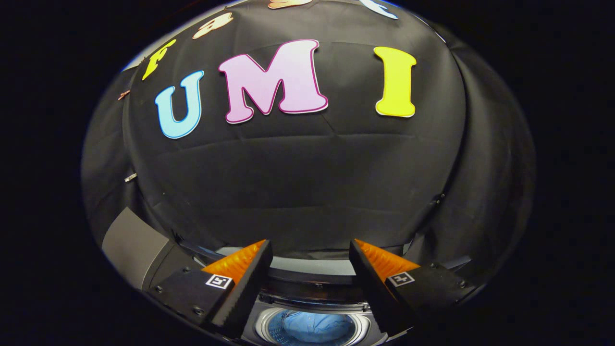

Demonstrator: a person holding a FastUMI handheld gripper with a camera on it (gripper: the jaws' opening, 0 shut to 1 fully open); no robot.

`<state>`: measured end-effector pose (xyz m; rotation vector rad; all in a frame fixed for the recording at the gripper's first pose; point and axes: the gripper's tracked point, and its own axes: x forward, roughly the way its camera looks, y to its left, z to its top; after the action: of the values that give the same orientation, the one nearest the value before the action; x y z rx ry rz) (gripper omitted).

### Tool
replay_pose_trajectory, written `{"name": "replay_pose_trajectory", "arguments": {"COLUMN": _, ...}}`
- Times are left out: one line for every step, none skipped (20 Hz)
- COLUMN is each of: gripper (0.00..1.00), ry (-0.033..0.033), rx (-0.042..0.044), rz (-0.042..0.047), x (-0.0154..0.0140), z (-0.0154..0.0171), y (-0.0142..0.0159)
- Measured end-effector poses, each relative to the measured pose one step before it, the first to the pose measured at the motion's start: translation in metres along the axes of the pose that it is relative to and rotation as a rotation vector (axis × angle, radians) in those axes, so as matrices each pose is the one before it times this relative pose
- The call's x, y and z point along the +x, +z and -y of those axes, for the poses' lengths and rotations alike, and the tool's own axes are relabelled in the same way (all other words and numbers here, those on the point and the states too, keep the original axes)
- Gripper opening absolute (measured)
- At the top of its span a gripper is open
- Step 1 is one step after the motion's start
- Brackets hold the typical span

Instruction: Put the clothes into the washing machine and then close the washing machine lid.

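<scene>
The black cloth wall [307,182] of the booth stands beyond everything, hanging in folds. Below it sits the washing machine [312,307], seen from above, its round drum opening just between and under the fingers, with a grey panel [132,245] off to one side that may be part of the machine. Inside the drum lies a bundle of blue clothes [312,327], so the loading step looks done. The tool [311,252] hovers over the opening with its fingers spread wide apart, holding nothing. What remains, I judge, is the lid: I cannot tell where it stands from here. The next move calls for finding its edge and swinging it down over the drum.
</scene>
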<state>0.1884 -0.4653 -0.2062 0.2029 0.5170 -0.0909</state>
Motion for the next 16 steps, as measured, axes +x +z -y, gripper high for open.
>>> {"name": "replay_pose_trajectory", "arguments": {"gripper": 1.0, "ry": -0.00092, "rx": -0.00066, "rz": 0.00658, "x": -0.00308, "z": -0.00197, "y": 0.0005}}
{"name": "replay_pose_trajectory", "arguments": {"gripper": 1.0, "ry": -0.00396, "rx": -0.0011, "rz": -0.00094, "x": -0.00186, "z": 0.00058, "y": -0.00222}}
{"name": "replay_pose_trajectory", "arguments": {"gripper": 1.0, "ry": -0.00388, "rx": -0.00367, "rz": 0.0036, "x": 0.00109, "z": 0.00153, "y": 0.00181}}
{"name": "replay_pose_trajectory", "arguments": {"gripper": 1.0, "ry": -0.00518, "rx": 0.00168, "rz": -0.00186, "x": -0.00103, "z": -0.00009, "y": -0.00069}}
{"name": "replay_pose_trajectory", "arguments": {"gripper": 1.0, "ry": -0.00552, "rx": -0.00165, "rz": -0.00017, "x": -0.00152, "z": 0.00015, "y": -0.0007}}
{"name": "replay_pose_trajectory", "arguments": {"gripper": 1.0, "ry": -0.00588, "rx": -0.00111, "rz": 0.00005, "x": -0.0017, "z": 0.00028, "y": 0.00015}}
{"name": "replay_pose_trajectory", "arguments": {"gripper": 1.0, "ry": -0.00536, "rx": -0.00183, "rz": 0.00104, "x": -0.00103, "z": 0.00015, "y": -0.00028}}
{"name": "replay_pose_trajectory", "arguments": {"gripper": 1.0, "ry": -0.0043, "rx": -0.00234, "rz": 0.00059, "x": -0.00193, "z": -0.00005, "y": -0.00063}}
{"name": "replay_pose_trajectory", "arguments": {"gripper": 1.0, "ry": -0.00283, "rx": -0.00128, "rz": 0.00107, "x": -0.00345, "z": 0.00026, "y": -0.00124}}
{"name": "replay_pose_trajectory", "arguments": {"gripper": 1.0, "ry": -0.00273, "rx": -0.0009, "rz": -0.00057, "x": -0.00429, "z": -0.00067, "y": -0.00196}}
{"name": "replay_pose_trajectory", "arguments": {"gripper": 1.0, "ry": -0.00408, "rx": -0.00001, "rz": -0.0012, "x": -0.00618, "z": 0.00048, "y": -0.0026}}
{"name": "replay_pose_trajectory", "arguments": {"gripper": 1.0, "ry": -0.00457, "rx": -0.0016, "rz": -0.00205, "x": -0.00271, "z": 0.00043, "y": -0.00104}}
{"name": "replay_pose_trajectory", "arguments": {"gripper": 1.0, "ry": -0.00487, "rx": -0.00092, "rz": -0.0011, "x": -0.00037, "z": 0.00032, "y": -0.00033}}
{"name": "replay_pose_trajectory", "arguments": {"gripper": 1.0, "ry": -0.00482, "rx": 0.00092, "rz": -0.00096, "x": -0.00155, "z": -0.00054, "y": 0.00016}}
{"name": "replay_pose_trajectory", "arguments": {"gripper": 1.0, "ry": -0.00438, "rx": -0.00044, "rz": -0.00064, "x": 0.00014, "z": -0.00002, "y": -0.00032}}
{"name": "replay_pose_trajectory", "arguments": {"gripper": 1.0, "ry": -0.00341, "rx": -0.0003, "rz": -0.0005, "x": -0.00238, "z": -0.00042, "y": -0.00049}}
